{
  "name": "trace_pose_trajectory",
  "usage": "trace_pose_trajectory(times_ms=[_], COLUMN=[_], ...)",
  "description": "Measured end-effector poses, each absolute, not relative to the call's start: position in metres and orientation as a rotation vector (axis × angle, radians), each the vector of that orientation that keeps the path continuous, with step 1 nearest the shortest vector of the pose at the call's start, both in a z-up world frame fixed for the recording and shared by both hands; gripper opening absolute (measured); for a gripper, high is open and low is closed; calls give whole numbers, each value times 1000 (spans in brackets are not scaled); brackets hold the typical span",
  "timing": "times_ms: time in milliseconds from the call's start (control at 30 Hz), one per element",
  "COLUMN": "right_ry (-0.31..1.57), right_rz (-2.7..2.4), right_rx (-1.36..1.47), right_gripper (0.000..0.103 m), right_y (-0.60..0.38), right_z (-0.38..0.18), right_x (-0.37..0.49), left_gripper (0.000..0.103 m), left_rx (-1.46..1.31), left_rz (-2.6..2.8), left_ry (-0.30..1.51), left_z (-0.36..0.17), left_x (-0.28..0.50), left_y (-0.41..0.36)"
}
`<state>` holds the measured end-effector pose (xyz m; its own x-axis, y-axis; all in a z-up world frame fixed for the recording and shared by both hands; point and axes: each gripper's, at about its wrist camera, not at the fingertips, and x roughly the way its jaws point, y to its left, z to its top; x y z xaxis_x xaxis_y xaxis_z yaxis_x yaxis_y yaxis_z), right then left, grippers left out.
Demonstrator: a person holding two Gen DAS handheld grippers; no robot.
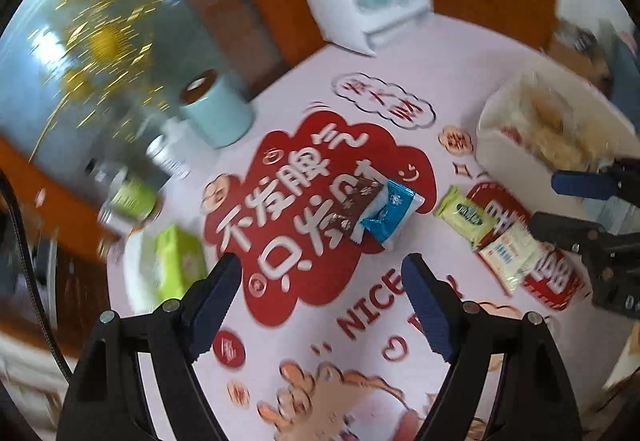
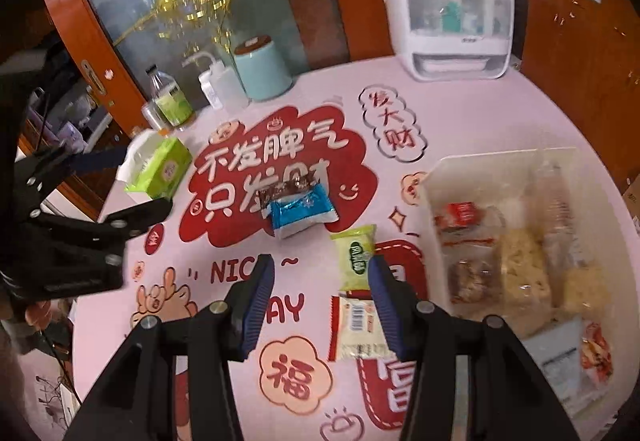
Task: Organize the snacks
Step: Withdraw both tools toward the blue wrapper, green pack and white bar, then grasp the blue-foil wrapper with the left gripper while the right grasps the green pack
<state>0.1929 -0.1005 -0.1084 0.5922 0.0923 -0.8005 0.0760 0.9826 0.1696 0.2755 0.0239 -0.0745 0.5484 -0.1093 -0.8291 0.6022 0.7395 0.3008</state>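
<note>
The right gripper (image 2: 320, 273) has its jaws apart, and nothing is between the pads. Just past its tips lie two packets, end to end. The nearer one is a pale packet with red edges (image 2: 358, 329). It sits by the right finger, partly tucked under it in this view. Touching its far end is a green packet (image 2: 355, 257). Both have their long sides running away from the jaws, almost in line with the fingers — so the jaws would close across the short way, which looks like the easy way to pinch.

The left gripper (image 1: 322, 281) has its jaws wide apart and is empty too. Ahead of it, in the middle of the pink table mat (image 1: 452, 53), lie a brown packet (image 1: 354, 207) and a blue packet (image 1: 390, 213). The blue one overlaps the brown one. They lie slanted to these jaws and a little to the right.

So I think each hand is closest to its own pair.

Off to the right stands the clear snack box (image 2: 434, 201), already holding some snacks. It is nearer the right hand — I guess the packets go there.

Farther back are a green tissue pack (image 2: 162, 169), a teal jar (image 2: 262, 71) and a white machine (image 2: 448, 9).
</note>
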Motion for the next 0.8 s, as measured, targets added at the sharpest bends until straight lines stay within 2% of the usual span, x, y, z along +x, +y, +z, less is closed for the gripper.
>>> trace_pose_trajectory(times_ms=[300, 600, 700, 800], right_ry=[999, 1027, 1010, 1021], right_rz=[-92, -181, -194, -219], right_rx=[74, 115, 100, 89], right_gripper=[49, 50, 51, 40], right_y=[-72, -87, -88, -93], right_z=[-170, -214, -213, -216], right_x=[220, 243, 246, 249], left_gripper=[78, 77, 76, 74], left_rx=[706, 771, 773, 774], left_rz=[-642, -793, -826, -852], left_ry=[928, 975, 985, 991], left_z=[-132, -161, -166, -172], left_x=[316, 331, 332, 331], left_y=[-9, -26, -35, -44])
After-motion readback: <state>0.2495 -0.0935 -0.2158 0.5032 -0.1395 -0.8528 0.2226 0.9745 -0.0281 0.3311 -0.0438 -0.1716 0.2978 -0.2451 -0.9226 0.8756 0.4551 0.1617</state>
